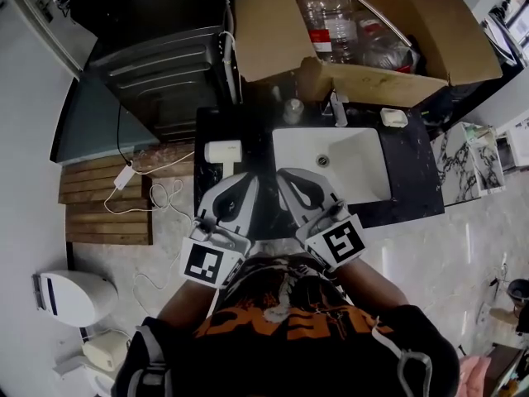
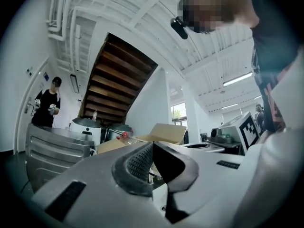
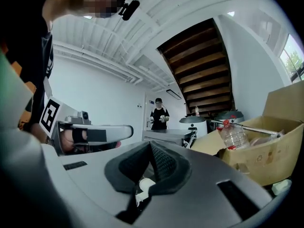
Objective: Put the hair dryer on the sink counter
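Black worktop (image 1: 413, 180) runs around a white sink (image 1: 364, 168), with an open cardboard box (image 1: 273, 31) behind it. At the left, the white hair dryer (image 1: 223, 152) lies on the worktop beside the sink. Just beside it, the left hand-held gripper (image 1: 245, 180) has its jaws pressed together with nothing between them. The right hand-held gripper (image 1: 289, 175), over the sink's near edge, is likewise closed and empty.

Hair dryer (image 1: 223, 150) lower end hidden behind left hand-held gripper (image 1: 236, 180). Cardboard box (image 1: 273, 31) cut off at top edge. White bit (image 3: 145, 184) under right hand-held gripper (image 3: 151, 145) unidentifiable (too little shows).
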A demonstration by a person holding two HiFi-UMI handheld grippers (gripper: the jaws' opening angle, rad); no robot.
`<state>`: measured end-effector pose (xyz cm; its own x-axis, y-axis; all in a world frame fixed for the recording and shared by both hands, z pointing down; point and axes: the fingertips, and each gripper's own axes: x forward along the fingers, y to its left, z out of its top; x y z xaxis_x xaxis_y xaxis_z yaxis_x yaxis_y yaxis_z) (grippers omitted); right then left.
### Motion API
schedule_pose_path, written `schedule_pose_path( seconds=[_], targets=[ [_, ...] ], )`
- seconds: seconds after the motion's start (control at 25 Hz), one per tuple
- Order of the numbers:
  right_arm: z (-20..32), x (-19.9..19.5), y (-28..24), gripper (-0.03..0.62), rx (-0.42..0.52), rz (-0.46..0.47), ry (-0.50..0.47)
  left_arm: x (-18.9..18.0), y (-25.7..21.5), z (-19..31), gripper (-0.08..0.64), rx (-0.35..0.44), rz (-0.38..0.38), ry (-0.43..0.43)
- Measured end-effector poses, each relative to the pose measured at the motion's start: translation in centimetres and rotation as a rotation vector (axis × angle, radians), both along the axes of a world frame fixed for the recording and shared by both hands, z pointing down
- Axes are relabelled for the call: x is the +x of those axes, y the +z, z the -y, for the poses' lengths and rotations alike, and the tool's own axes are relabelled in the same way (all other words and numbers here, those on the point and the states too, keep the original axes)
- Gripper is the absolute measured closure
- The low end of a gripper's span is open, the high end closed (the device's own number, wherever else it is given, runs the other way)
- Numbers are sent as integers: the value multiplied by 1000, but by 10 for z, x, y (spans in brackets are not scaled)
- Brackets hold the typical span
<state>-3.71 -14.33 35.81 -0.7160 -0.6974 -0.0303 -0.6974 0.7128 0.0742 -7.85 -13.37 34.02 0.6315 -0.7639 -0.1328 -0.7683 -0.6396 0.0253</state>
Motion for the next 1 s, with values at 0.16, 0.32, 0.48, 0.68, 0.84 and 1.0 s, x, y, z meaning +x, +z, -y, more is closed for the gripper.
schedule_pose_path(
  seconds=[0.16,0.32,0.48,0.68,0.84,1.0],
  targets=[
    [3,3,-12,578,11,40,9,16,-12,-5,537,9,-27,46],
    [2,-1,-21,578,32,55,-8,15,-11,-6,537,8,-6,30],
    [1,-3,-25,578,54,40,-22,13,-10,-1,537,-1,5,8],
    [0,-6,-25,578,62,35,-31,12,-6,3,537,-18,4,-10],
    [2,0,-26,578,59,39,-28,17,-8,3,537,-13,14,-10],
    [2,1,-27,578,61,42,-28,17,-7,3,537,-20,20,-16]
  ],
)
